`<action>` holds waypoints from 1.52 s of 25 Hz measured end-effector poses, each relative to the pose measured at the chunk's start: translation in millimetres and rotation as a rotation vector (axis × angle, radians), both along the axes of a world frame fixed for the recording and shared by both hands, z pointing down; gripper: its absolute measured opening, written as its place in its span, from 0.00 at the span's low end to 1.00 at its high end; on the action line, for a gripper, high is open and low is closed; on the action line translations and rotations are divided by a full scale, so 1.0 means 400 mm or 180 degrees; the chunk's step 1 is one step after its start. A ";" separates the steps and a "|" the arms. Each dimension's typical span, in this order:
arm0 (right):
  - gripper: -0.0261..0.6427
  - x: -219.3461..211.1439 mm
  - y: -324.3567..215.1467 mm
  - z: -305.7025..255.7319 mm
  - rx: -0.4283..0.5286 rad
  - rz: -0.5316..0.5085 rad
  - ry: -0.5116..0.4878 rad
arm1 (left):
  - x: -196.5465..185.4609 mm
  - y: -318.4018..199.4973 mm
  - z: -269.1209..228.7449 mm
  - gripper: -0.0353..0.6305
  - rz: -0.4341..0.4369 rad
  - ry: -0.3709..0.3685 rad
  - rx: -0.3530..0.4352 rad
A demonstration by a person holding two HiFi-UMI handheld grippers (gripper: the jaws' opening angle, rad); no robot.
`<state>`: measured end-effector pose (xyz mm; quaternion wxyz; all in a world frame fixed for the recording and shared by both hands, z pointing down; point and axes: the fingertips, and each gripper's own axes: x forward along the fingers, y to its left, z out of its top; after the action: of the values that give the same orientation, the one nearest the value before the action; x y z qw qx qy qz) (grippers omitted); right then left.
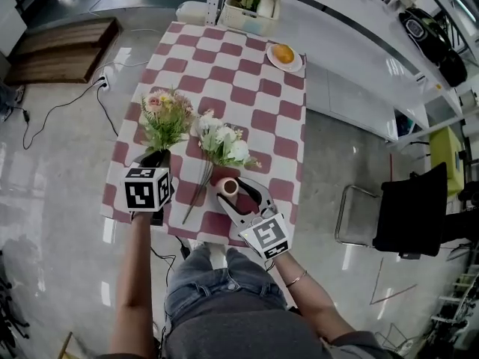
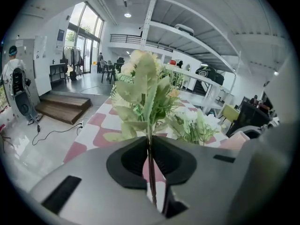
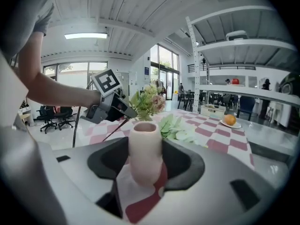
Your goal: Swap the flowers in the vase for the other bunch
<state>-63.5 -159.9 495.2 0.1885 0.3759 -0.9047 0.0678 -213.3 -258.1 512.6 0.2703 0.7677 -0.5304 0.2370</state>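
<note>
My left gripper [image 1: 159, 158] is shut on the stems of a pink and yellow flower bunch [image 1: 165, 117], held over the left side of the checkered table [image 1: 254, 88]. In the left gripper view the thin stems run between the closed jaws of the left gripper [image 2: 149, 150] and the pink and yellow bunch [image 2: 144, 86] fills the middle. A white flower bunch [image 1: 224, 143] lies flat on the cloth beside it. My right gripper [image 1: 234, 194] grips the small pink vase [image 1: 229, 186], which stands empty near the table's front edge. In the right gripper view the vase [image 3: 145, 149] sits between the pads of the right gripper [image 3: 146, 161].
An orange on a white plate [image 1: 284, 54] sits at the far right of the table, and a cream crate [image 1: 253, 7] stands at its far end. A black chair [image 1: 415, 212] stands to the right. A wooden platform [image 1: 60, 47] and cables lie on the floor at left.
</note>
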 end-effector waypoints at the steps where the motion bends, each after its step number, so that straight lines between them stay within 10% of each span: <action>1: 0.39 0.000 0.000 0.000 0.0002 0.0008 -0.0010 | 0.000 -0.009 0.012 0.12 0.0015 -0.0014 -0.0030; 19: 0.39 0.002 -0.002 0.001 -0.0036 0.0220 0.0014 | 0.008 -0.059 0.111 0.16 0.0127 -0.0016 -0.0357; 27: 0.39 0.003 -0.001 0.001 -0.0044 0.0232 0.0002 | -0.015 -0.045 0.008 0.25 0.0017 -0.0077 -0.0041; 38: 0.39 0.004 -0.001 -0.001 -0.0027 0.0195 -0.0024 | 0.142 0.019 -0.090 0.27 0.0575 0.0351 0.0085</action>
<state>-61.8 -160.3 494.8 0.1846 0.4024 -0.8932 0.0788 -156.7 -250.4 476.8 0.2664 0.8278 -0.4465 0.2107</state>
